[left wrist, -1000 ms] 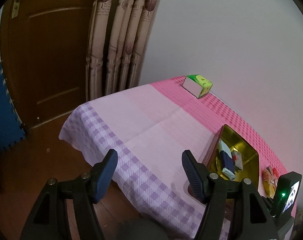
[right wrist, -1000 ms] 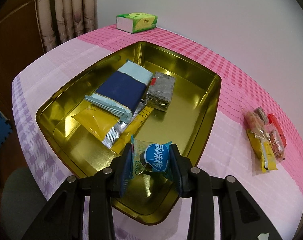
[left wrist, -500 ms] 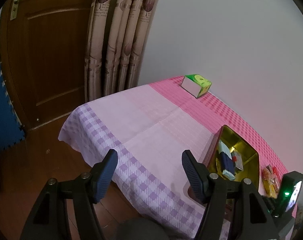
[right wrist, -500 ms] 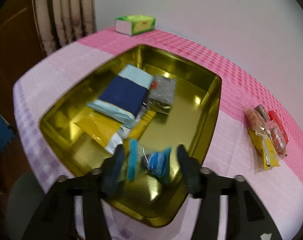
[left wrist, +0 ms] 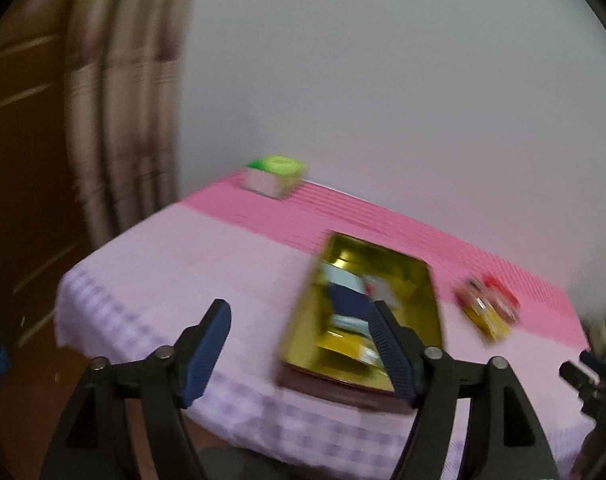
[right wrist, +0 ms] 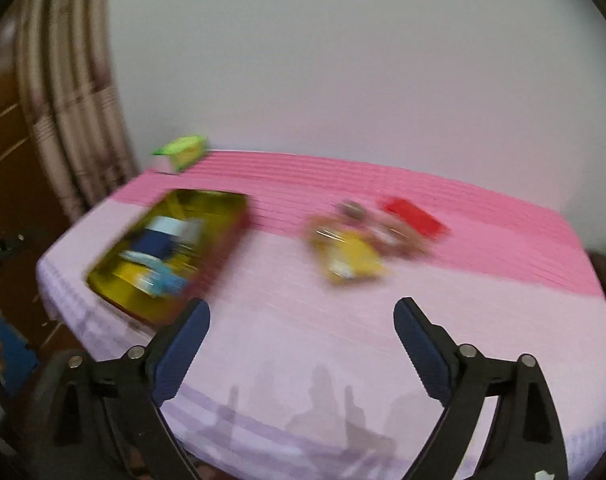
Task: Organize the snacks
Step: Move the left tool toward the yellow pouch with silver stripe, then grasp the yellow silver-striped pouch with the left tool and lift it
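A gold tin tray (right wrist: 227,205) (left wrist: 431,292) lies on the pink checked tablecloth and holds several snack packets, among them a dark blue one (right wrist: 153,242) and a blue-and-white sweet (right wrist: 165,282) near its front. A small pile of loose snacks (right wrist: 355,252) (left wrist: 487,308), yellow and red, rests to the tray's right. My right gripper (right wrist: 301,322) hovers back from the table, its jaws opening wide with nothing between them. My left gripper (left wrist: 299,326) is open too, still widening and empty, in front of the tray's near edge. Both views are motion-blurred.
A green and white tissue box (left wrist: 275,176) (right wrist: 183,152) stands at the table's far corner by the white wall. Striped curtains (left wrist: 123,120) and a brown wooden door (left wrist: 19,160) are on the left. The table's front edge (right wrist: 303,432) runs just ahead of my right gripper.
My right gripper let go of the blue-and-white sweet into the tray, opened wide and pulled back up and to the right. My left gripper swung right, bringing the tray into the middle.
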### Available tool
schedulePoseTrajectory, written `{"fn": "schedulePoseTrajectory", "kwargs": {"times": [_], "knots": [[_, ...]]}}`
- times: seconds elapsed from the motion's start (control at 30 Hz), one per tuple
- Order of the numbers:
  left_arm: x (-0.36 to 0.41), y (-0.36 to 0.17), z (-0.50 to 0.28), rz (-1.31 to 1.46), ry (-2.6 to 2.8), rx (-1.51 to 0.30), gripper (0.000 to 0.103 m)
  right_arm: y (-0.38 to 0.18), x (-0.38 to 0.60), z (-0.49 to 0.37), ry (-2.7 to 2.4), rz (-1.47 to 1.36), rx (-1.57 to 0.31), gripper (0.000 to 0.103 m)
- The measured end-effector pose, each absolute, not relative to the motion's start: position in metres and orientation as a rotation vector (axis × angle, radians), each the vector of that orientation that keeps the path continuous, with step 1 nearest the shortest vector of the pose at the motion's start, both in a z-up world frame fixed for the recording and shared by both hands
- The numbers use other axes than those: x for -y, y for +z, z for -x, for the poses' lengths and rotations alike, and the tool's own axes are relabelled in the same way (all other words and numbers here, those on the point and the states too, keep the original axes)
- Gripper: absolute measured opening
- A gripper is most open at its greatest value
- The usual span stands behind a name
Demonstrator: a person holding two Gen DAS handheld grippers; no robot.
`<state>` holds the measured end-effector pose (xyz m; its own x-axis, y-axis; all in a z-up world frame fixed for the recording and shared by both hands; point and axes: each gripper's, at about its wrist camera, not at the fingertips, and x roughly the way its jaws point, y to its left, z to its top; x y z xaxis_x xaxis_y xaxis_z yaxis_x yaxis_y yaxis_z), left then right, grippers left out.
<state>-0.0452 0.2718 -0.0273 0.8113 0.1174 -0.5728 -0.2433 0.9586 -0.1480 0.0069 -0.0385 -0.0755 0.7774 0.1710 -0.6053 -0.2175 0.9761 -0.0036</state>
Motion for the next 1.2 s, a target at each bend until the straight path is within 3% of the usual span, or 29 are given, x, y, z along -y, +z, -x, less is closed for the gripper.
{"fn": "schedulePoseTrajectory", "kwargs": {"times": [0.23,0.5,0.8,1.2], "knots": [[-0.139,-0.057,-0.006,-0.007,-0.099,-0.729,0.073,-0.129,0.152,0.007,-0.047,-0.051,-0.753,0.093],[-0.031,-0.076,-0.083,-0.083,-0.178,-0.823,0.073,-0.100,0.174,-0.001,0.003,-0.104,-0.674,0.093],[0.001,-0.126,-0.149,0.048,-0.077,-0.958,0.073,-0.096,0.203,-0.002,-0.004,-0.246,-0.679,0.093],[0.004,-0.147,-0.210,0.124,-0.076,-1.024,0.073,-0.098,0.194,-0.004,0.047,-0.247,-0.682,0.093]]}}
